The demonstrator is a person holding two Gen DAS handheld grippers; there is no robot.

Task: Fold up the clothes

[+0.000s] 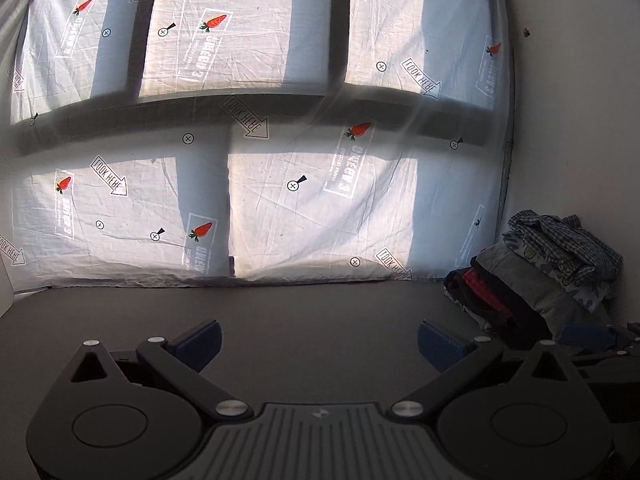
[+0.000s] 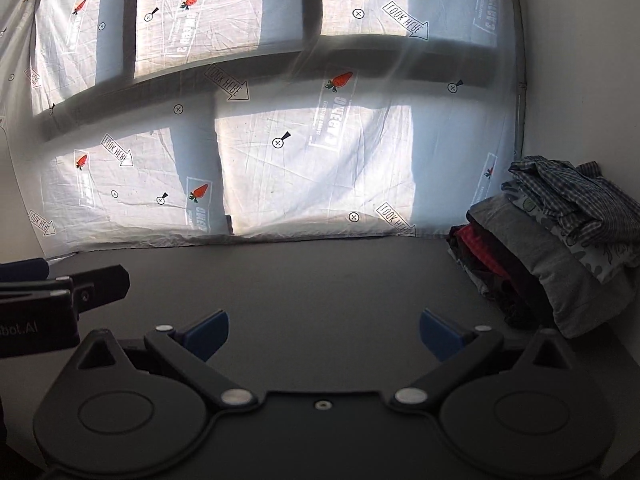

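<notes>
A pile of folded clothes (image 1: 540, 276) sits at the right end of the dark table, against the wall, with a blue checked shirt (image 1: 560, 240) on top, grey and patterned items under it and a red one low down. The same pile (image 2: 552, 248) shows in the right wrist view. My left gripper (image 1: 320, 344) is open and empty above the bare table, to the left of the pile. My right gripper (image 2: 324, 336) is open and empty, also left of the pile. The left gripper (image 2: 60, 292) shows at the left edge of the right wrist view.
A dark table (image 1: 300, 308) runs under both grippers. A white printed sheet (image 1: 280, 160) with carrots and arrows hangs over the window behind it. A white wall (image 1: 580, 120) closes the right side. A white object (image 1: 5, 288) stands at the table's left edge.
</notes>
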